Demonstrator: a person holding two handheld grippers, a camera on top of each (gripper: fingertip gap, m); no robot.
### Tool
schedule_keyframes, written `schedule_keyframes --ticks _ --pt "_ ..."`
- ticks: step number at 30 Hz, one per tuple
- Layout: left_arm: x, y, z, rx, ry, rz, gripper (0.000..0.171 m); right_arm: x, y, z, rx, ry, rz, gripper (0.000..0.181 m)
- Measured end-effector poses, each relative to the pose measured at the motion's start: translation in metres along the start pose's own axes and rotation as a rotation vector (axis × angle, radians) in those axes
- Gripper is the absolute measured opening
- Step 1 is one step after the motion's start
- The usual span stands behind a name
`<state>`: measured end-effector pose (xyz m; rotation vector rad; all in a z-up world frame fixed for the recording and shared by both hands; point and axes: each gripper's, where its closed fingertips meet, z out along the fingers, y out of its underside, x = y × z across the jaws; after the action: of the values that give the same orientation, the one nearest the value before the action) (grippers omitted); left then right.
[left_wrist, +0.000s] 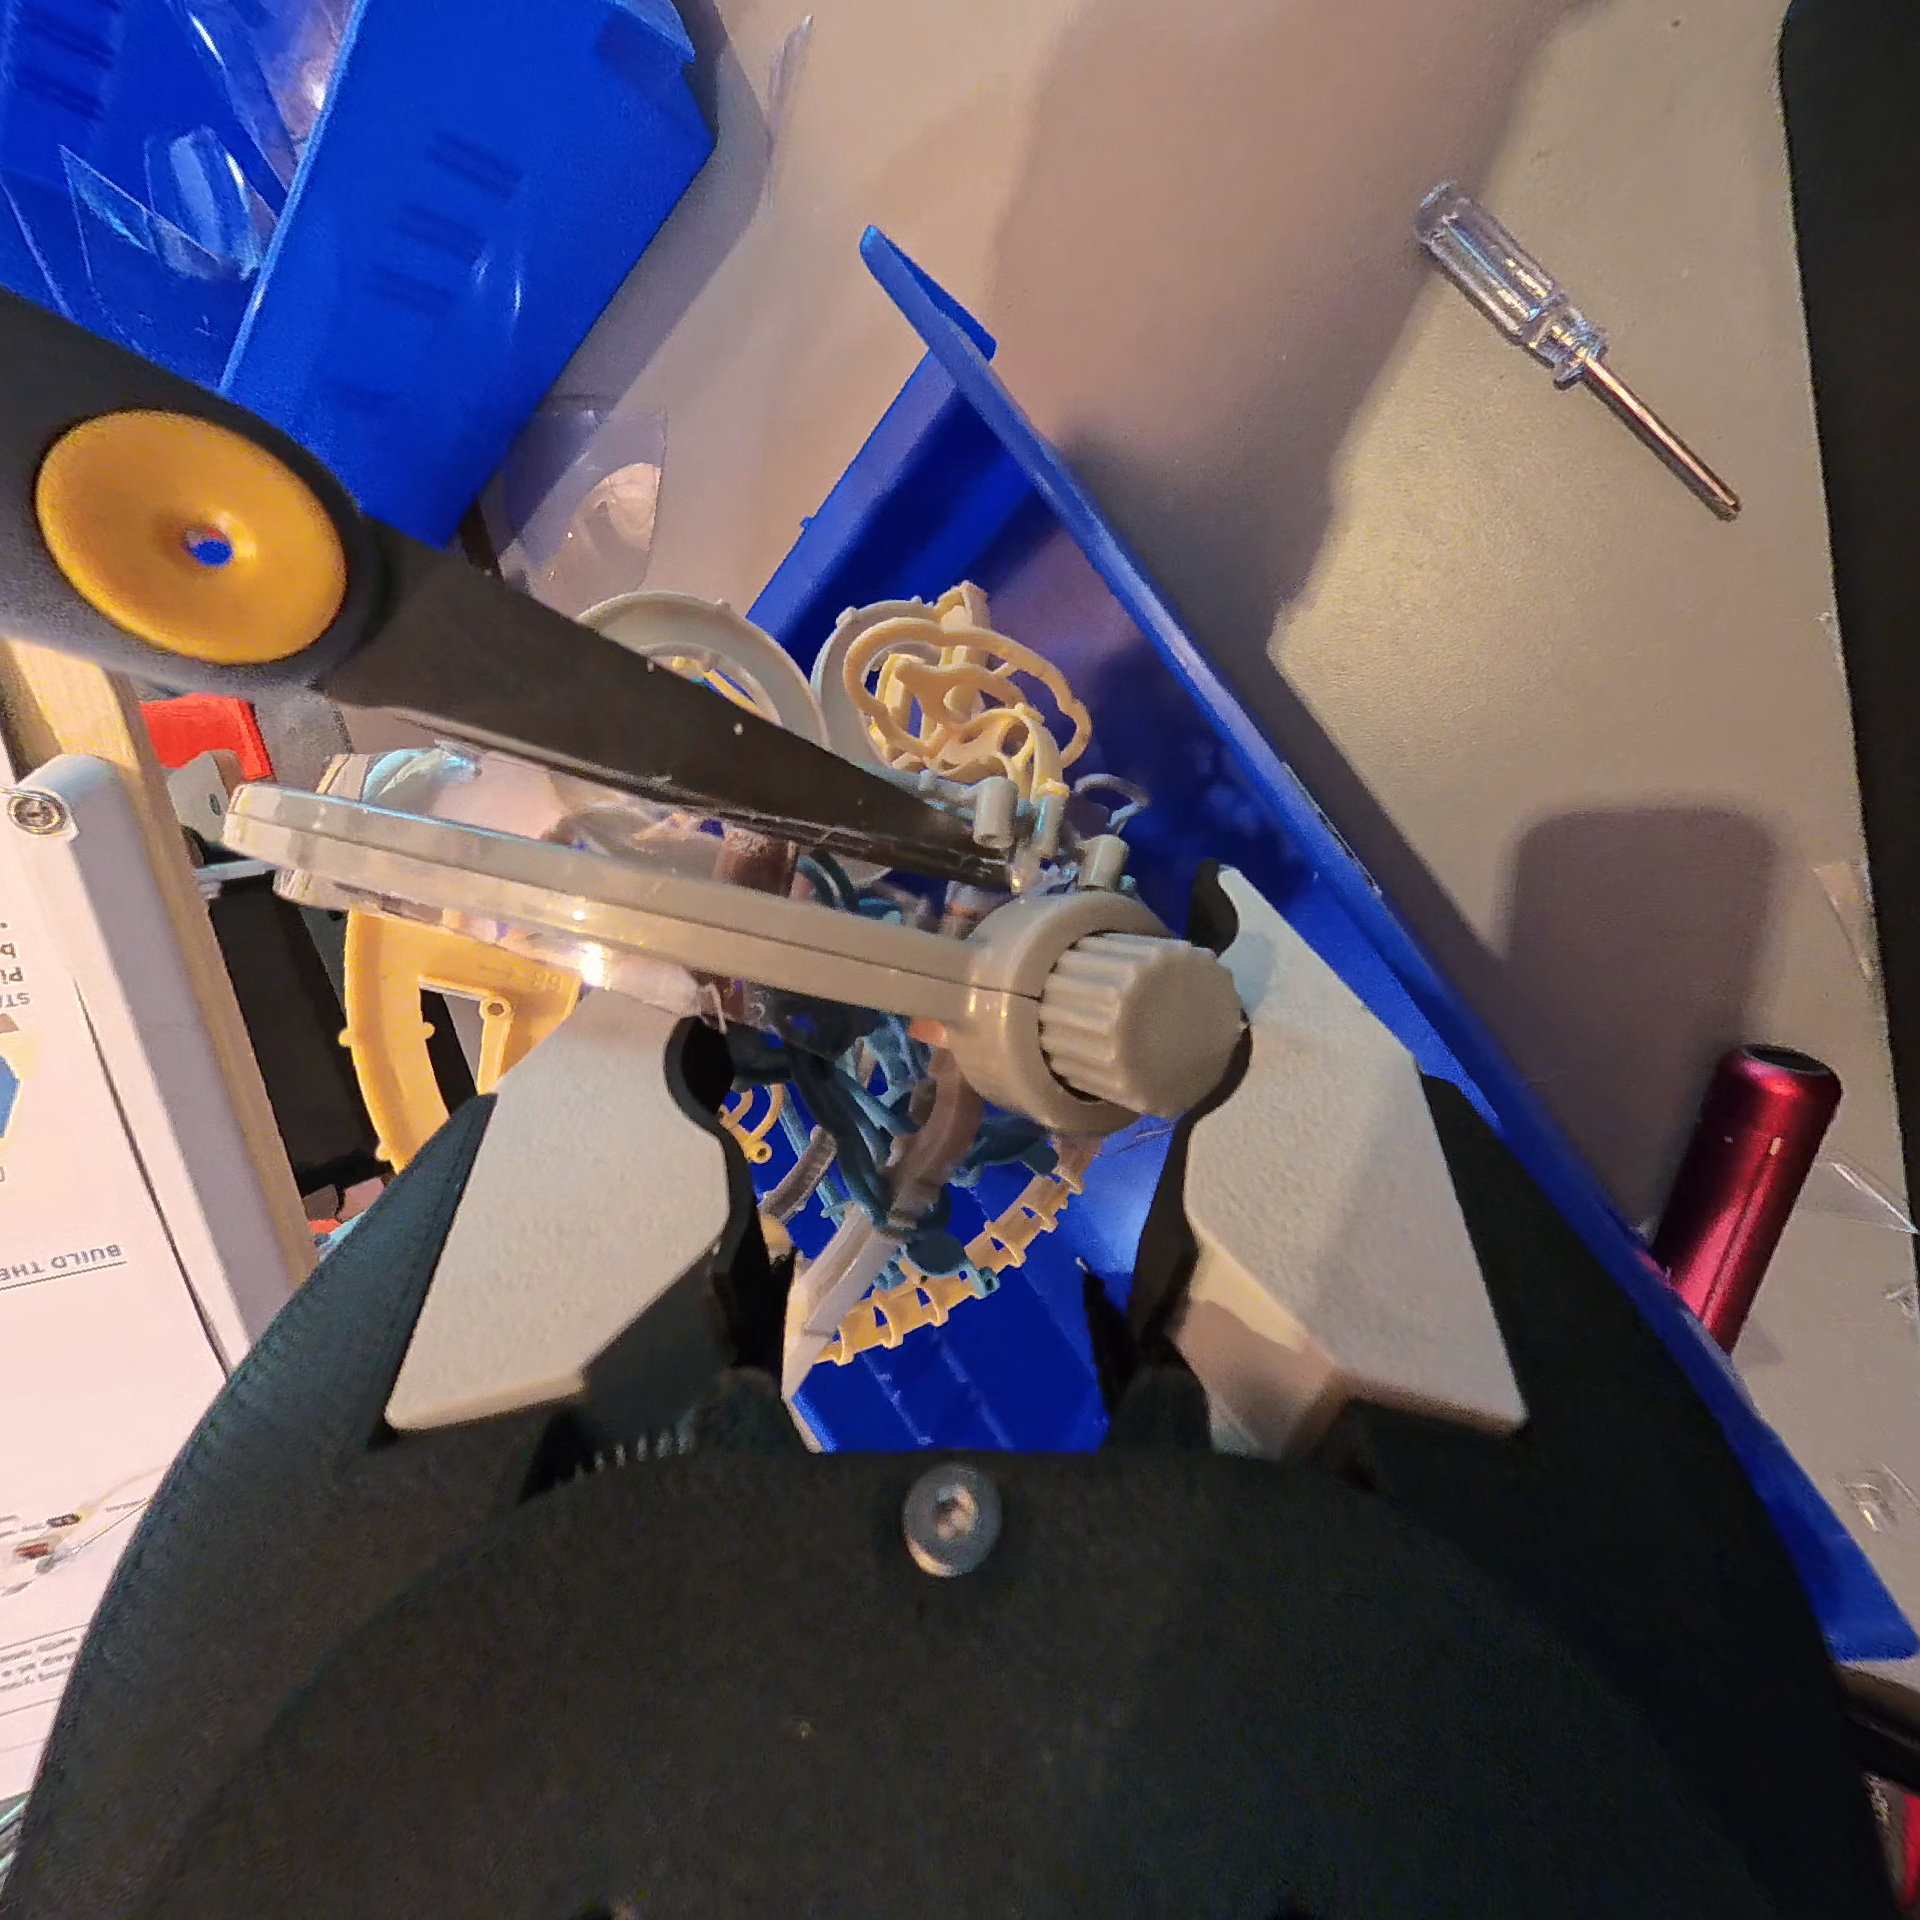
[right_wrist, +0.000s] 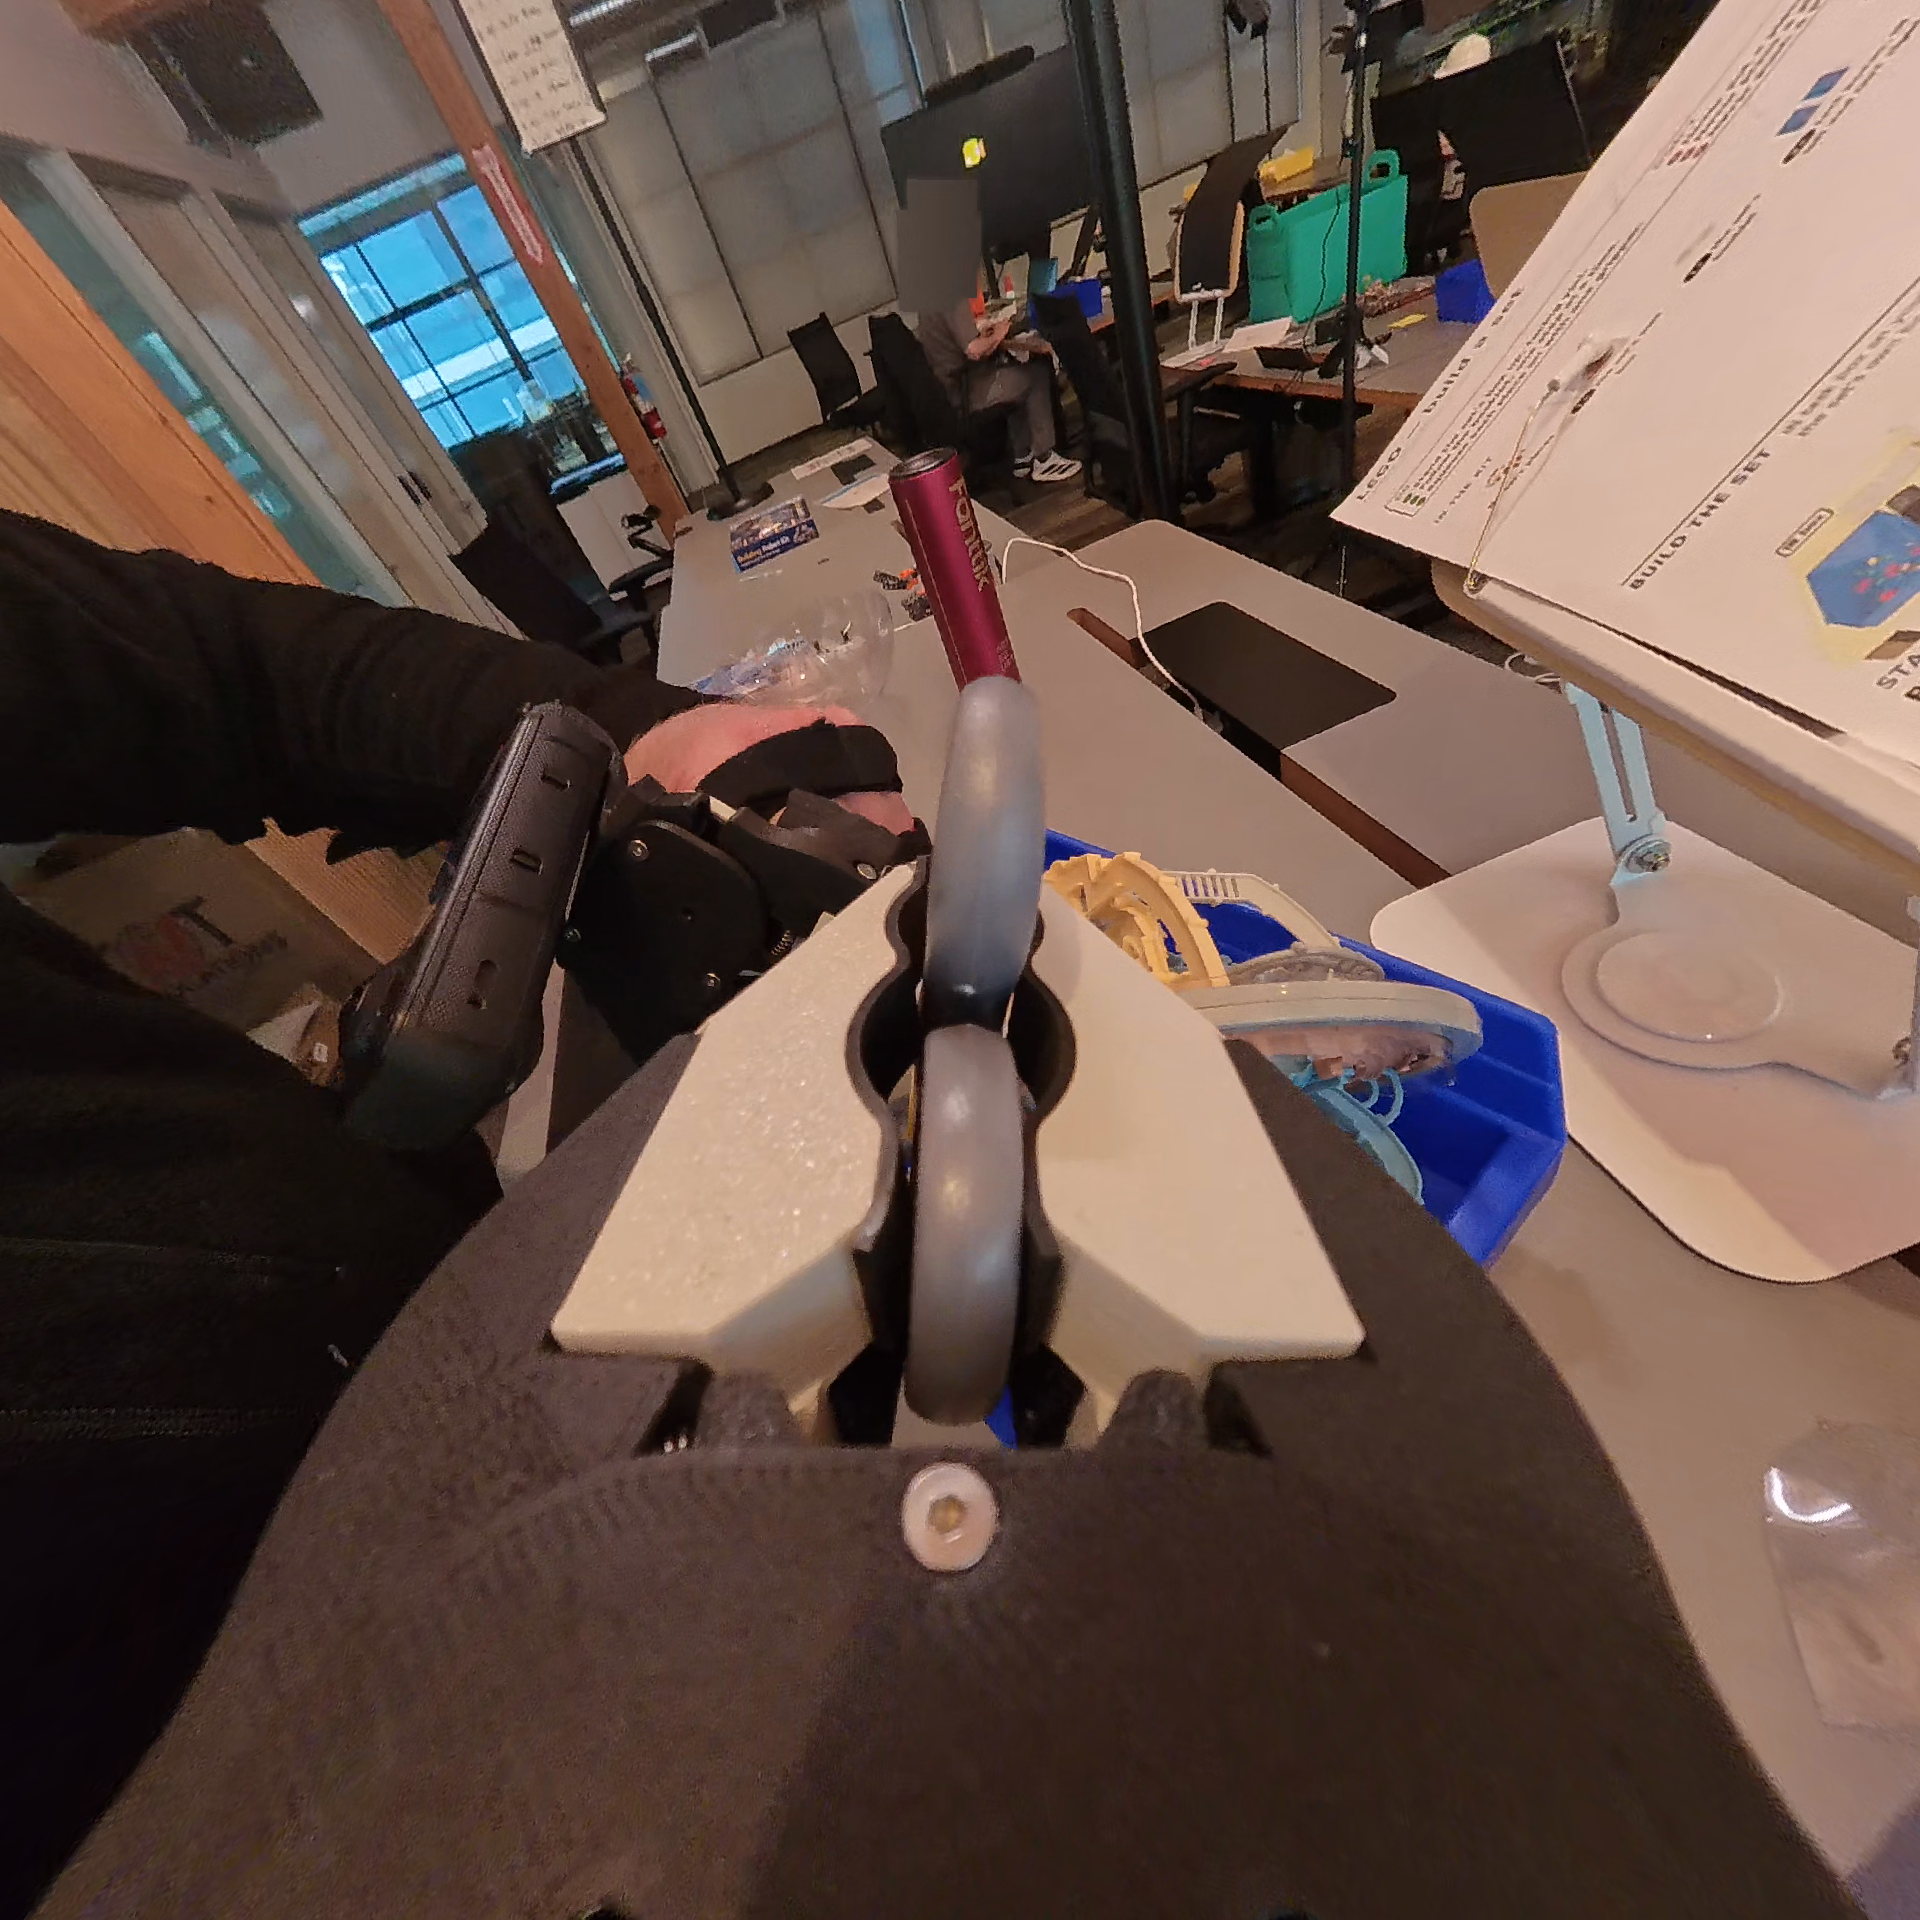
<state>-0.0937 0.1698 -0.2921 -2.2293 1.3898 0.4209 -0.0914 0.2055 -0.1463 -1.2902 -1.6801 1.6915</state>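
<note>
- Scissors (left_wrist: 665, 727) handles (right_wrist: 971, 1143) are clamped in right gripper (right_wrist: 961, 1049), jaws nearly closed.
- Grey framed part (left_wrist: 727, 925) is gripped by left gripper (left_wrist: 956, 1039), half open, blades against it; cut completion cannot be told.

Both wide-angle views are bending straight lines outward toward their edges. In the left wrist view, warm light is falling from about 10 o'clock, throwing soft, broad shadows across the grey table (left_wrist: 1558, 727) toward 4 o'clock, and a small glare is glinting at centre. The yellow pivot disc (left_wrist: 190, 537) at 9 o'clock is sitting out of focus. In the right wrist view, daylight is glowing blue through the windows (right_wrist: 457, 312) at 11 o'clock, and the grey handle loops (right_wrist: 977, 1060) at centre are blurring.
</note>
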Motion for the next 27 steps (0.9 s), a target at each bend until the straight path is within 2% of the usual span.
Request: schedule_keyframes --ticks 27 --pt "-0.007 0.006 0.005 -0.039 -0.001 0.017 0.088 -0.010 -0.010 0.029 -0.155 0.007 -0.227 0.010"
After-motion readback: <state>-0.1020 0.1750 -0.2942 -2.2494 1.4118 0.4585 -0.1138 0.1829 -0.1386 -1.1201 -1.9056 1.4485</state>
